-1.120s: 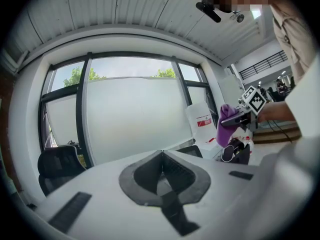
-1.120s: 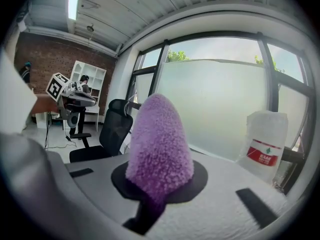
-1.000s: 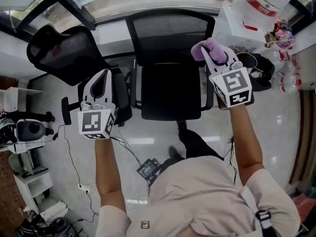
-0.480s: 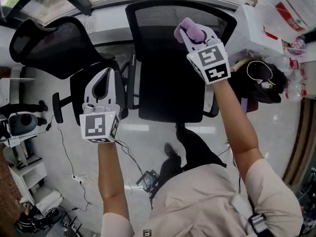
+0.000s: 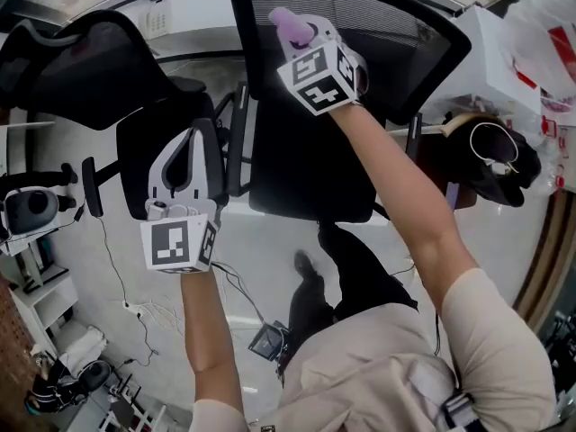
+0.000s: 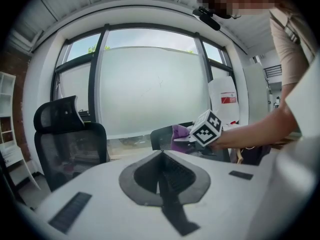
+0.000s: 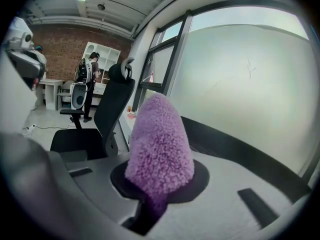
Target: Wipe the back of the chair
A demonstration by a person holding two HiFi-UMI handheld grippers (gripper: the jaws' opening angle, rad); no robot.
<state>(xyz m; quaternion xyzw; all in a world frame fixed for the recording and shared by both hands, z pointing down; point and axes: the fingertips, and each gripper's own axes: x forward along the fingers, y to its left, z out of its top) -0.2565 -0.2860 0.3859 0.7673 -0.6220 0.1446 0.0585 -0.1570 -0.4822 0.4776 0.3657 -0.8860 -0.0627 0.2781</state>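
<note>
Clamping purple cloth (image 5: 286, 21) in right tool (image 5: 295, 31) over top rim of chair back (image 5: 405, 39).
Seen only in right gripper view: fleecy, cone-shaped bunch pinched at its base between jaws. Seen only in left gripper view: left tool (image 6: 162, 159) with jaws together on nothing, pointed toward chair from its side. Noted in head view: black mesh back, curved, upright behind black seat (image 5: 310, 169); left tool held apart, near second black chair (image 5: 81, 61).
</note>
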